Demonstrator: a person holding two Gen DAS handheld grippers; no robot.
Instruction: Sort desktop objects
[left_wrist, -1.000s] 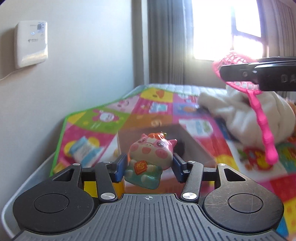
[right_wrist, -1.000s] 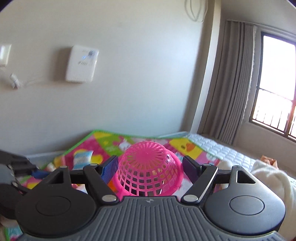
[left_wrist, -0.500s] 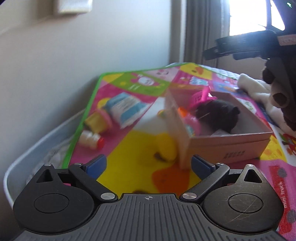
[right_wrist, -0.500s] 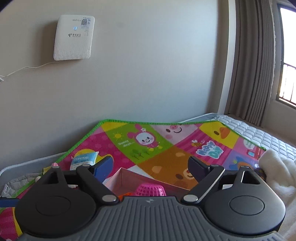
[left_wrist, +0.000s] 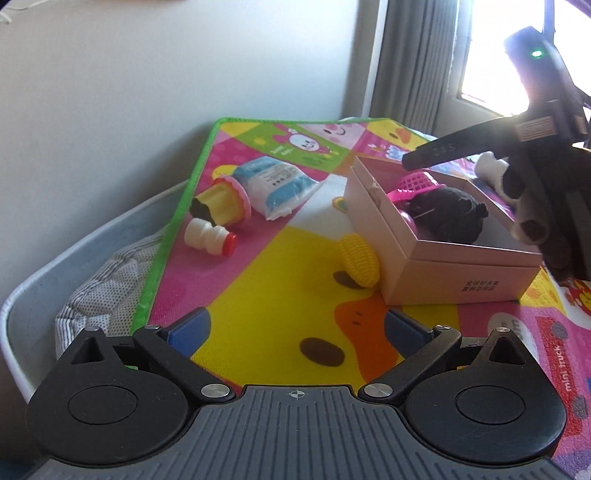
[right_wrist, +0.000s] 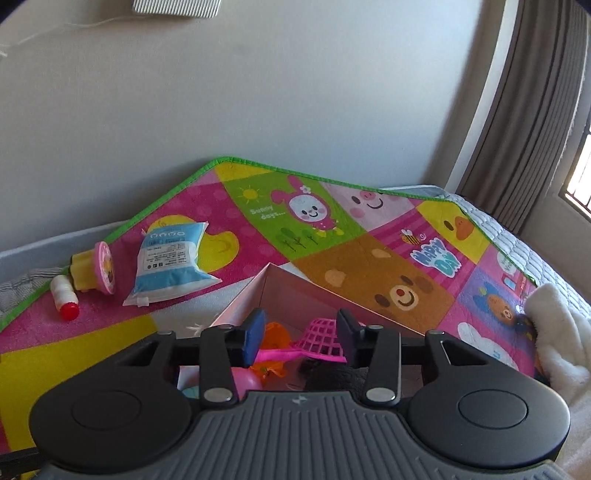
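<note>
Both toys are gone from the jaws and lying in the box (left_wrist: 458, 258). Left gripper (left_wrist: 295, 328) is hanging wide open, empty, before the box; right gripper (right_wrist: 299, 334) is closing emptily above it. Next pick should be the yellow toy (left_wrist: 360, 262) touching the box.

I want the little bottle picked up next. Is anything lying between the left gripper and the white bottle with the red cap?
No. In the left wrist view, only bare play mat lies between the open left gripper and the bottle.
</note>
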